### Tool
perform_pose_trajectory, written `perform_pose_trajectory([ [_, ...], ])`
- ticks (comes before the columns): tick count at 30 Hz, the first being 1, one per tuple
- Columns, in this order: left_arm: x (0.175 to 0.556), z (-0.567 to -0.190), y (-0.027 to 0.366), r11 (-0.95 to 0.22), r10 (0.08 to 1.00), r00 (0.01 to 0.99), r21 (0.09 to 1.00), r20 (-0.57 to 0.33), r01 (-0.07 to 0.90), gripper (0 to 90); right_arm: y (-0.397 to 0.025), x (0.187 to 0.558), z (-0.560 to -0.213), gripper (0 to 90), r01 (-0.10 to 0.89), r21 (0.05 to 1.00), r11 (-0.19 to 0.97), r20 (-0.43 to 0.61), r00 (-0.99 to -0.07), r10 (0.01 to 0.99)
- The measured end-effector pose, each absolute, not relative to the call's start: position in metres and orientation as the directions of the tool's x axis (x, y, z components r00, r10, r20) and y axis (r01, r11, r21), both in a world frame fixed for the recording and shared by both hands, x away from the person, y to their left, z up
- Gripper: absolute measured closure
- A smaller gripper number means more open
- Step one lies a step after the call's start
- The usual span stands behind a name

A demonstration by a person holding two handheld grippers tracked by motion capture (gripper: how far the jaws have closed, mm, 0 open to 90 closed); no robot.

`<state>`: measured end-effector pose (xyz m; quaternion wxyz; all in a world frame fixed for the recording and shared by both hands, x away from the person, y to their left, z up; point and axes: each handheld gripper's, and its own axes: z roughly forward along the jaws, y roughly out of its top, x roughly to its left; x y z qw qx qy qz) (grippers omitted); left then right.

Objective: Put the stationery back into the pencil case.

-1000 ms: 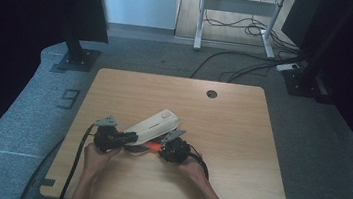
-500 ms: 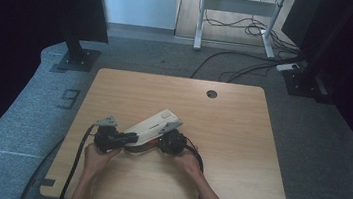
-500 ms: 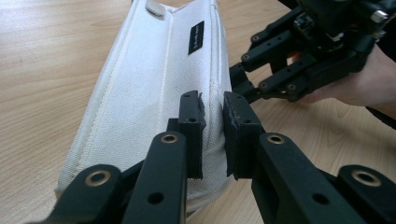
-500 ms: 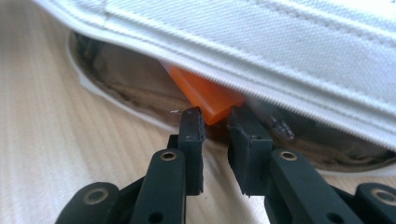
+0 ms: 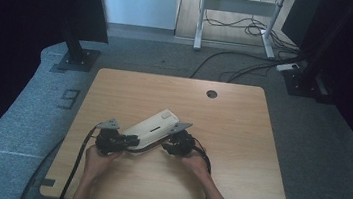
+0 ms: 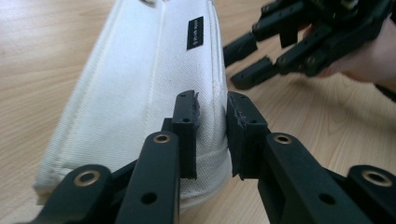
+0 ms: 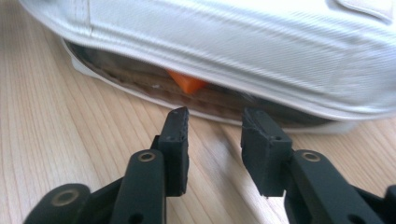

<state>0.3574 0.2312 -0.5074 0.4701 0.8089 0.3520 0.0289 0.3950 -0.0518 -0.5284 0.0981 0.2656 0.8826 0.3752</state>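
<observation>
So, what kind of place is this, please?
Probably a lab or office workspace set up for recording: a small wooden table on grey carpet, cables across the floor, and a metal stand behind.

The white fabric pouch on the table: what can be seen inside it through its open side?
Inside the white fabric pouch, an orange tip shows above brown lining; its remaining contents are hidden by the fabric.

A lab: bare wooden table (image 5: 242, 122), grey carpet (image 5: 338, 163), trailing floor cables (image 5: 233, 68)
</observation>
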Motion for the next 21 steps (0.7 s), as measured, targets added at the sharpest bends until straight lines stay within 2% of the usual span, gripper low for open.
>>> perform_pose_trajectory([
  [14, 0.349, -0.52, 0.22, -0.378, 0.611, 0.758, 0.758, -0.227, 0.532, 68.9, -0.075, 0.387, -0.519, 50.8, 0.398, 0.729, 0.557, 0.021, -0.826, 0.563],
  [16, 0.349, -0.52, 0.22, -0.379, 0.612, 0.758, 0.759, -0.224, 0.53, 65.8, -0.076, 0.387, -0.519, 48.4, 0.397, 0.731, 0.555, 0.02, -0.826, 0.564],
  [20, 0.347, -0.517, 0.219, -0.389, 0.61, 0.767, 0.769, -0.198, 0.507, 53.8, -0.077, 0.385, -0.518, 44.4, 0.397, 0.729, 0.558, 0.021, -0.827, 0.561],
  [21, 0.345, -0.514, 0.218, -0.403, 0.627, 0.762, 0.768, -0.166, 0.498, 51.0, -0.079, 0.384, -0.517, 41.5, 0.397, 0.732, 0.554, 0.025, -0.828, 0.561],
])
